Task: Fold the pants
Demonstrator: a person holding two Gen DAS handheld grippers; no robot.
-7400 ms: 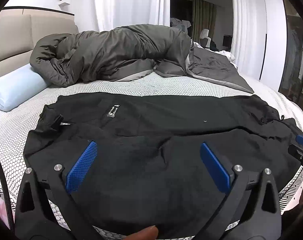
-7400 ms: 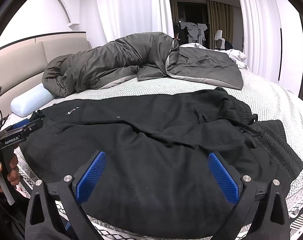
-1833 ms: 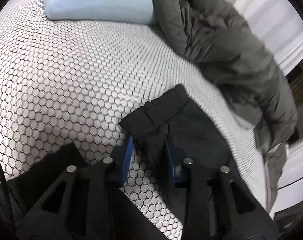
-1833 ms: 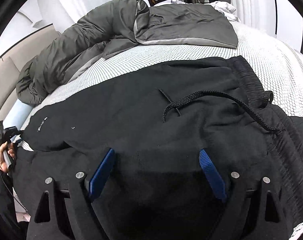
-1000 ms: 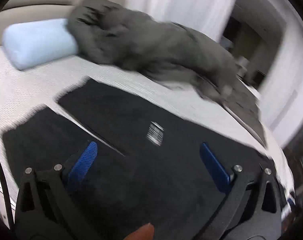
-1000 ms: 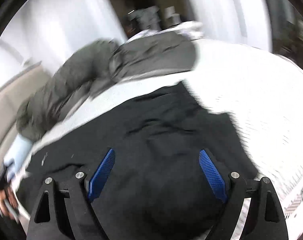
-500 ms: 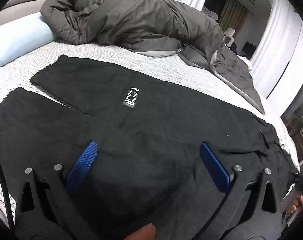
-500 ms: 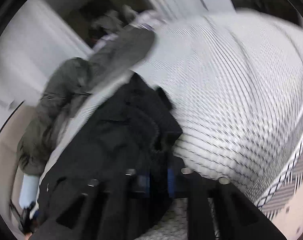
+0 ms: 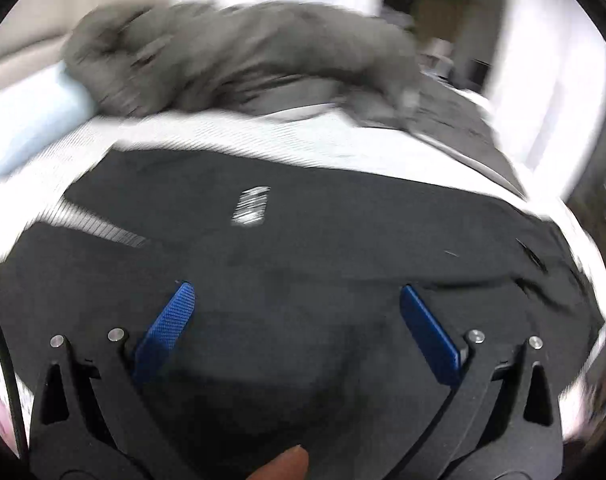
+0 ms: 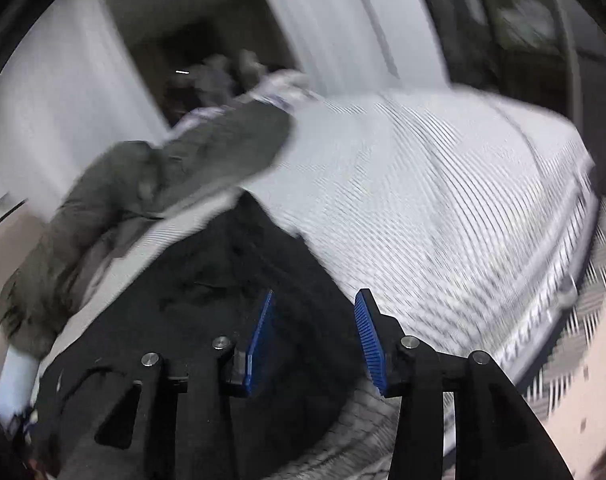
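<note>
- Left gripper (image 9: 293, 312): jaws set wide apart, nothing between the blue pads (image 9: 165, 334). It hangs over the near part of the black pants (image 9: 303, 248), not gripping them. A fingertip (image 9: 285, 466) of the holding hand shows at the bottom edge of the left wrist view.
- Right gripper (image 10: 313, 332): jaws part-way apart, having just been opening. The waist end of the pants (image 10: 207, 304) lies between and under the pads (image 10: 369, 340); the pads do not press on the cloth.
- Pants: spread flat across the near side of the bed (image 9: 263, 136), lengthwise from left to right in the left wrist view. The leg ends lie at the left, split by a narrow wedge of bedcover. A small white label (image 9: 251, 204) sits on the far leg.
- Bed: white cover with a fine patterned weave (image 10: 443, 200). Bare cover lies to the right of the waist end.
- Grey duvet (image 9: 243, 56): bunched along the far side of the bed, apart from the pants.
- Pale blue pillow (image 9: 31, 116): at the far left, touching the duvet.
- Both views are motion-blurred; finer detail cannot be read.
</note>
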